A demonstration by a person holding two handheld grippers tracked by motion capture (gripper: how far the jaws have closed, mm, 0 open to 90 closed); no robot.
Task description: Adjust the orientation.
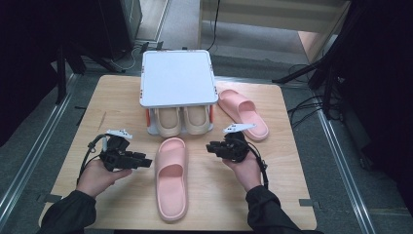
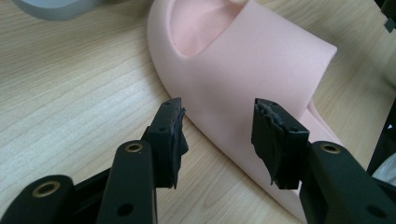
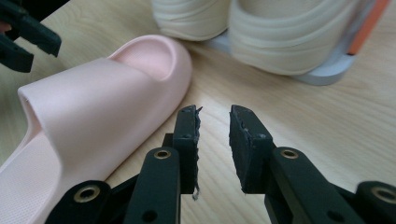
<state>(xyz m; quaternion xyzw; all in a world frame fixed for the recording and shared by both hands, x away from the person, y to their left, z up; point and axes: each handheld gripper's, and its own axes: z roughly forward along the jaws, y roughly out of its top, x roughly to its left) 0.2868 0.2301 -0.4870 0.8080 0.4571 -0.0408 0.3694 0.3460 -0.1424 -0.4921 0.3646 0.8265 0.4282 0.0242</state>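
Note:
A pink slipper (image 1: 171,178) lies lengthwise at the table's middle front, toe toward the rack. My left gripper (image 1: 148,162) sits at its left side, level with the strap. In the left gripper view the jaws (image 2: 217,121) stand open, and the slipper's strap and sole edge (image 2: 252,60) lie just beyond them, untouched. My right gripper (image 1: 210,147) hovers to the right of the slipper's toe. Its jaws (image 3: 214,122) are open a narrow gap over bare wood, with the slipper (image 3: 93,93) to their left. A second pink slipper (image 1: 243,113) lies at the right, beside the rack.
A low shoe rack with a white top (image 1: 178,78) stands at the back middle of the wooden table (image 1: 287,161). Two cream slippers (image 1: 182,122) are tucked under it, toes facing me, also close ahead in the right gripper view (image 3: 289,42). Dark stands flank the table.

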